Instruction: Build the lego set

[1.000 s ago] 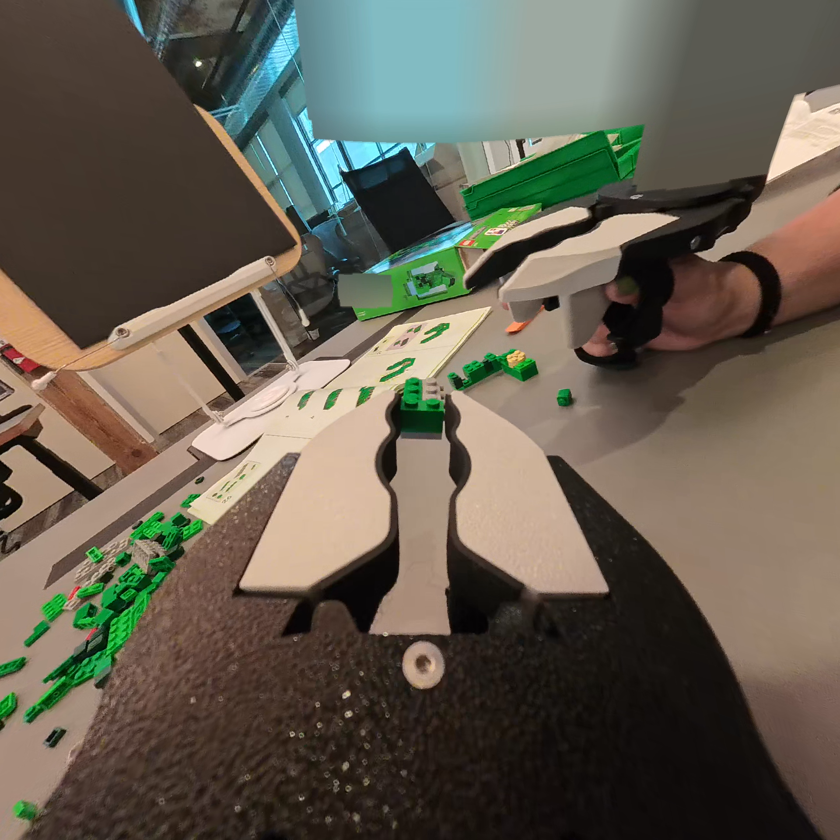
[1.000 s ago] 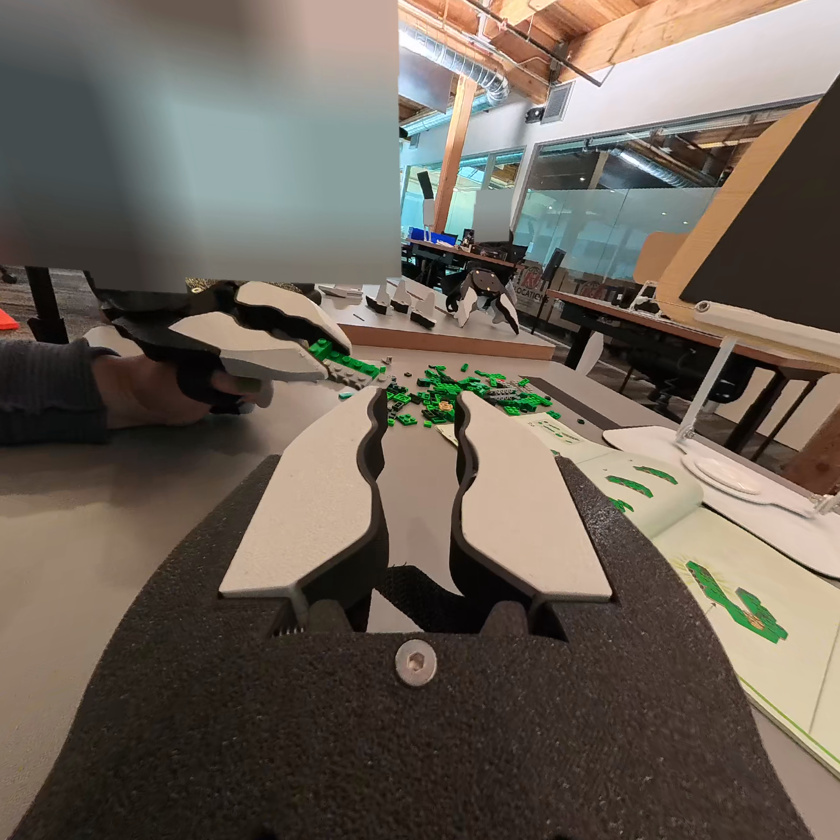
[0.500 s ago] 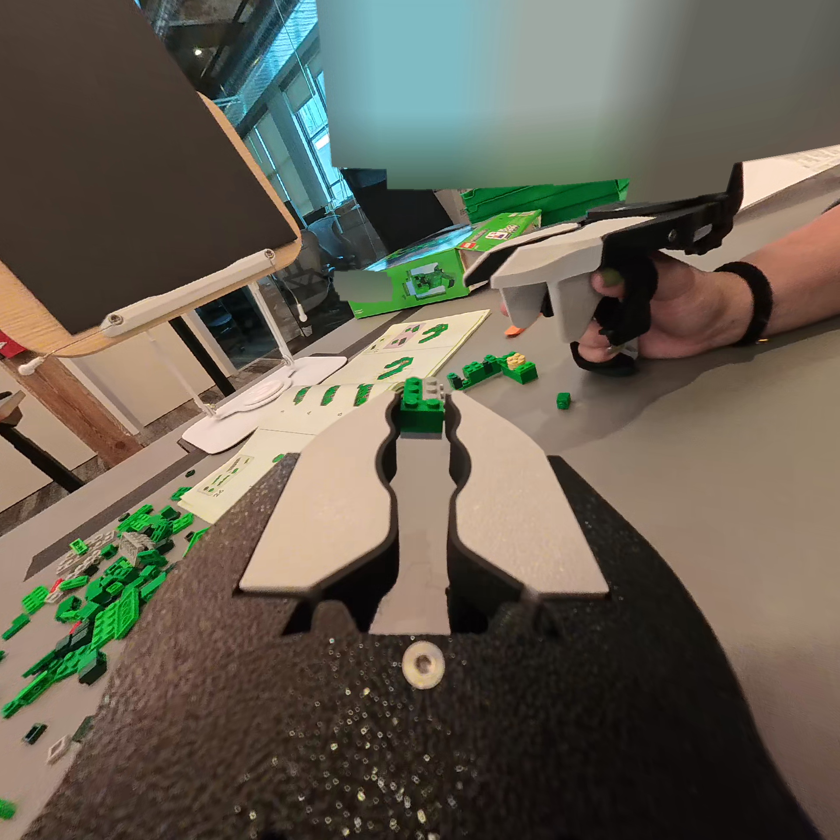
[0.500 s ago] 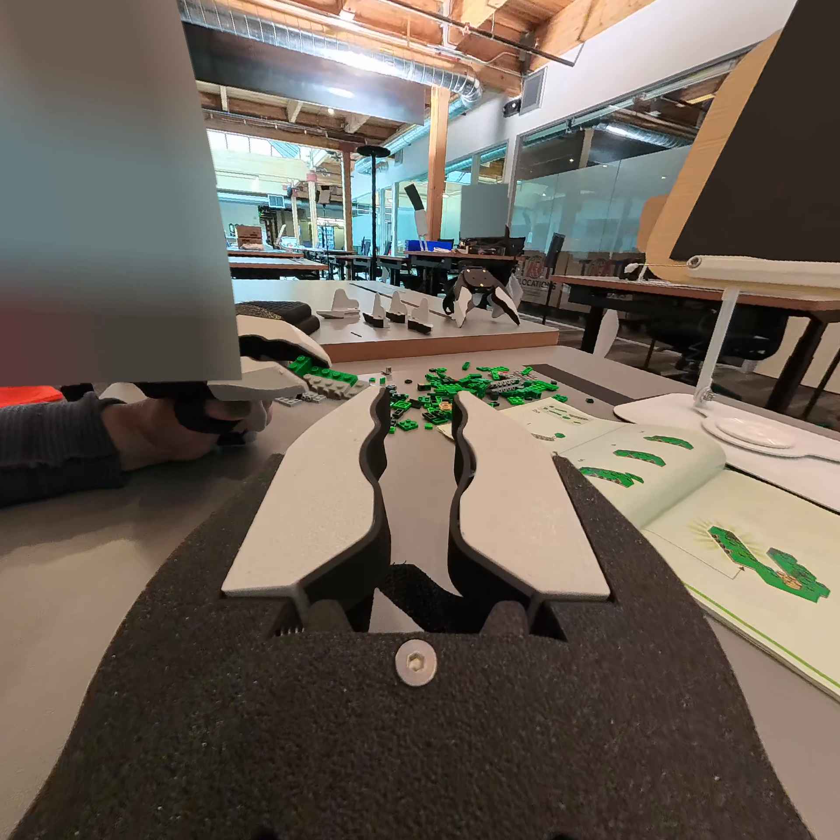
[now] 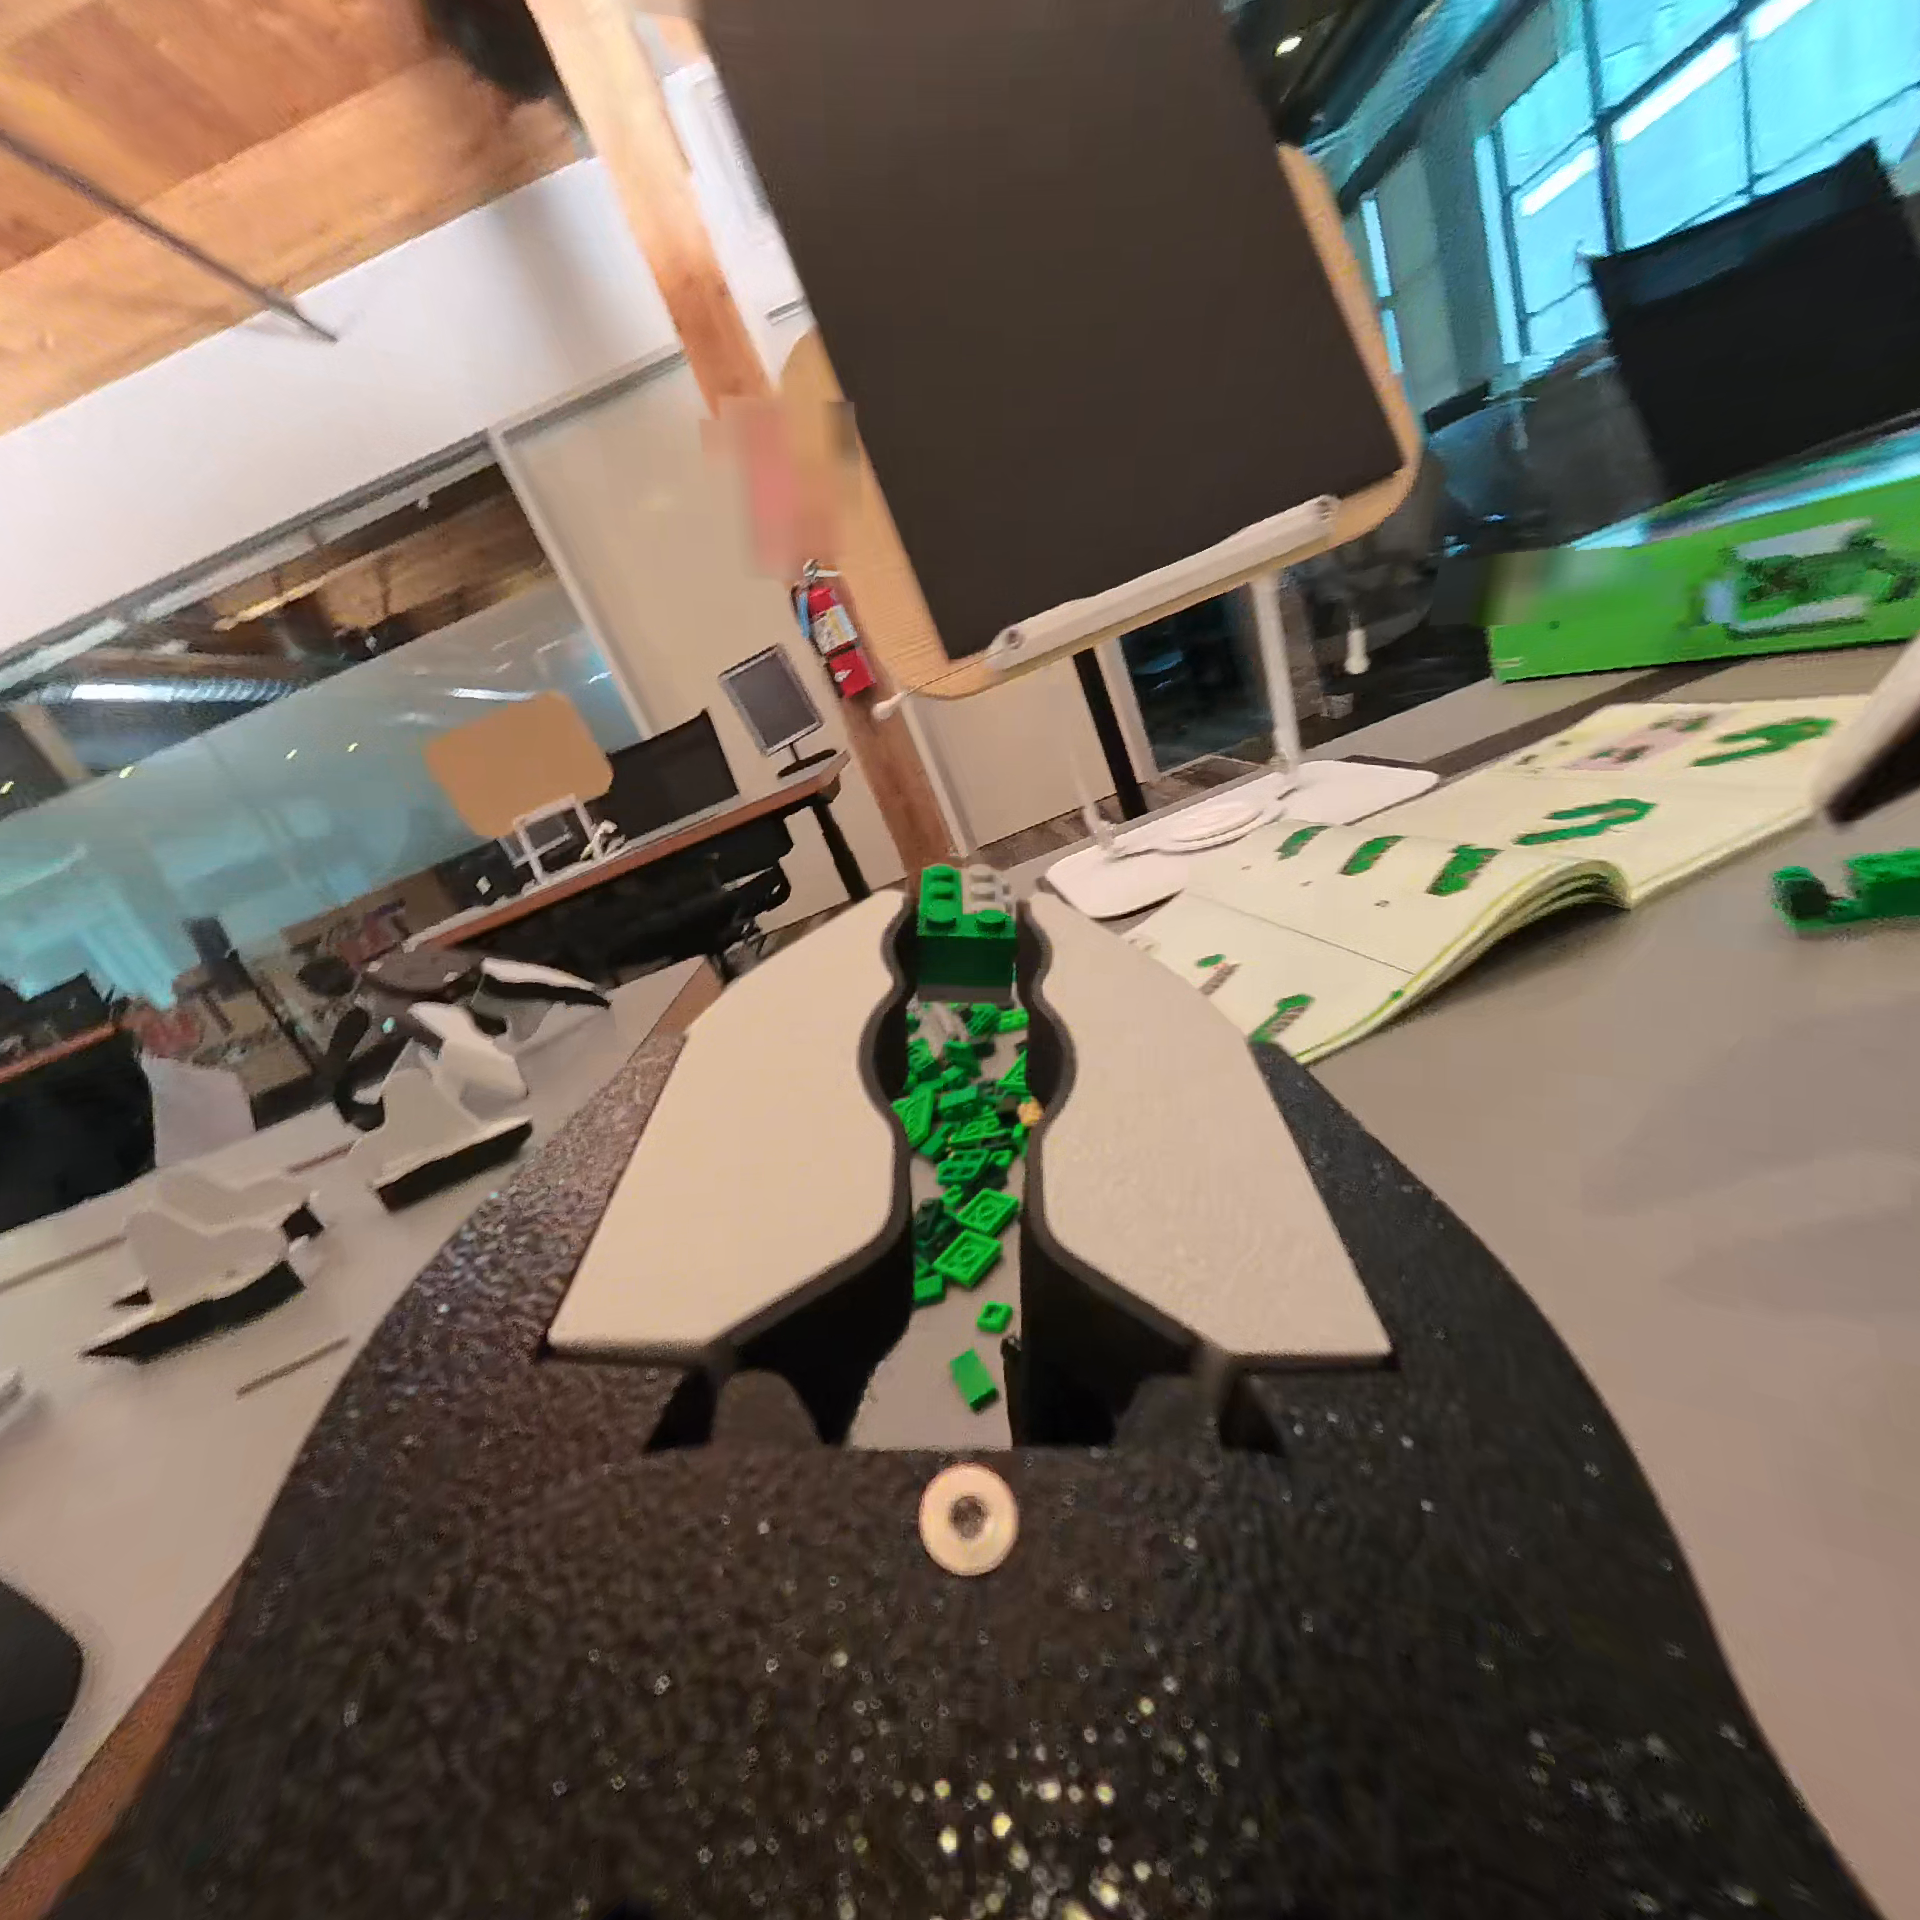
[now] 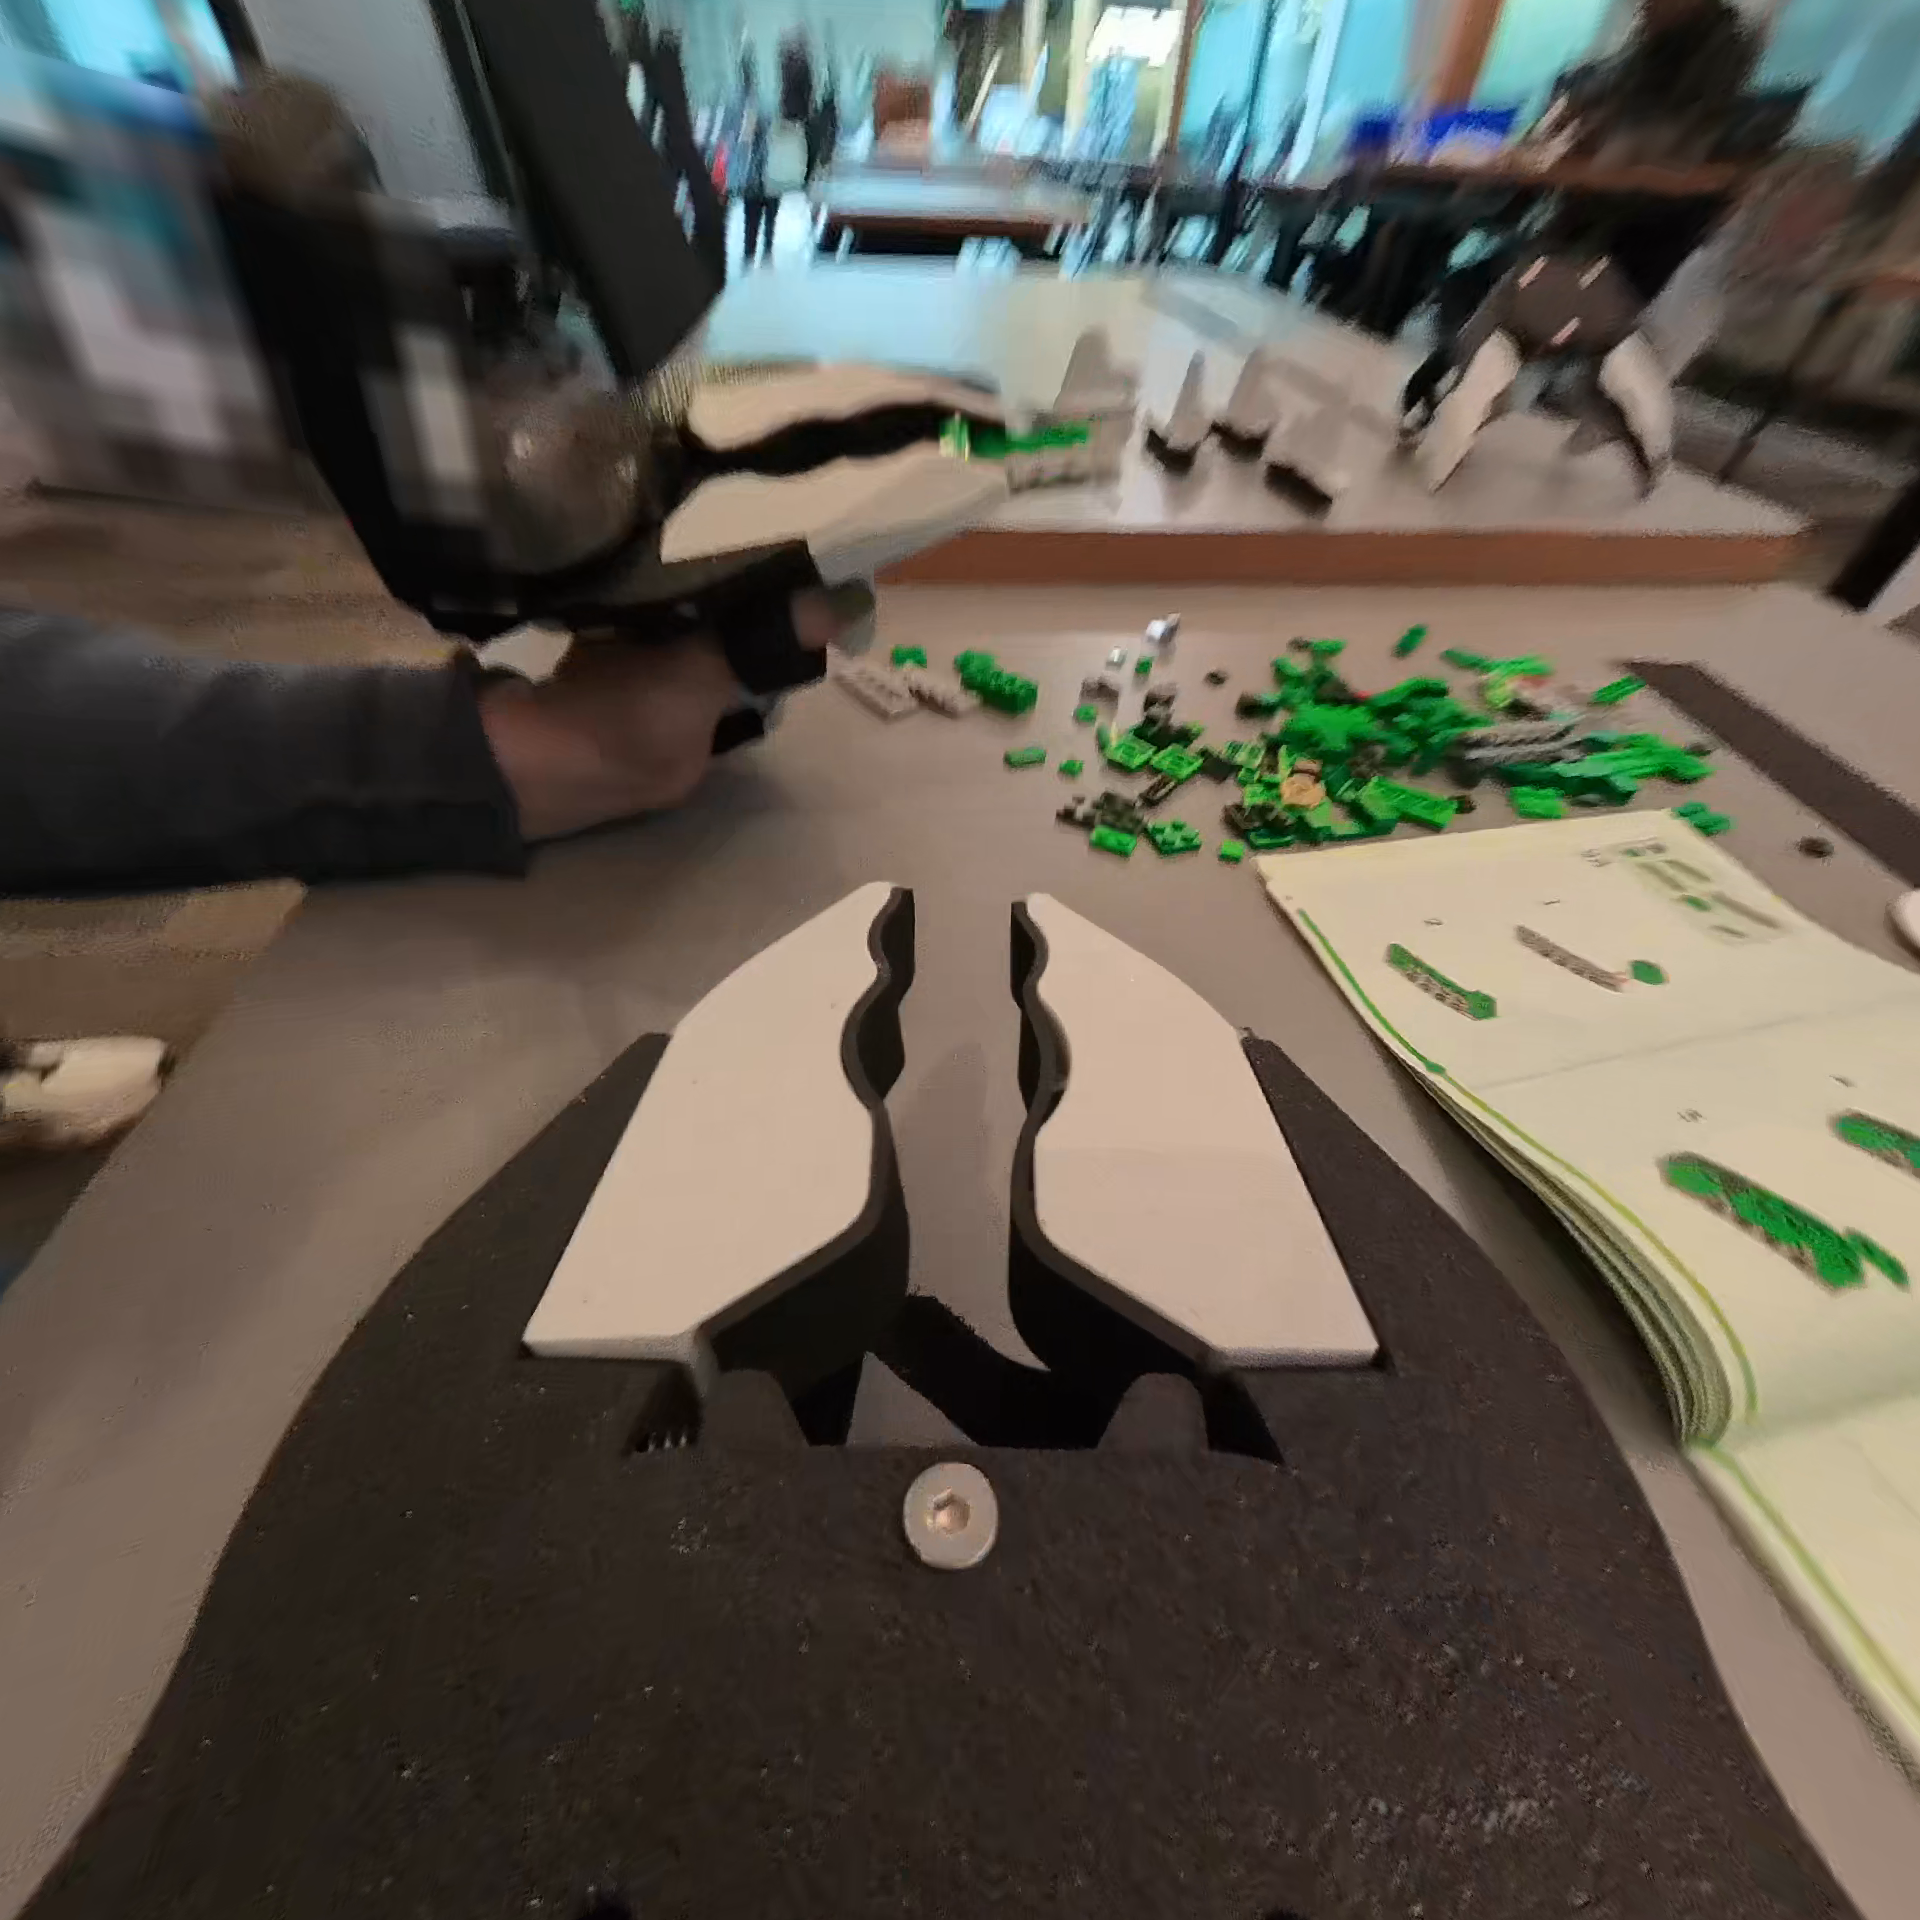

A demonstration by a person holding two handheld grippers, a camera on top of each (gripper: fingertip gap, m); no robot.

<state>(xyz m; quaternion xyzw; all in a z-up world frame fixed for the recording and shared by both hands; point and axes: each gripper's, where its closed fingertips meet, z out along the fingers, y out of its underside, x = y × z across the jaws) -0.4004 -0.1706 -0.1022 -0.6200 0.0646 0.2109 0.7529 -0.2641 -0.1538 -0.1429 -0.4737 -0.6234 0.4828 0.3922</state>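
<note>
Once we had swung the left gripper (image 5: 966, 940), clamped on its green brick assembly (image 5: 964, 933), over the loose pile (image 5: 961, 1143) at frame centre, the right gripper (image 6: 961, 914) hung slightly open and empty, so we judged another piece was next.

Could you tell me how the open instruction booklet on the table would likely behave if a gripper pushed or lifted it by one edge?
The instruction booklet looks like thin stacked paper, so lifted by one edge it would probably sag and fan open. It lies flat on the smooth table, so a push would likely slide it. It probably weighs little.
</note>
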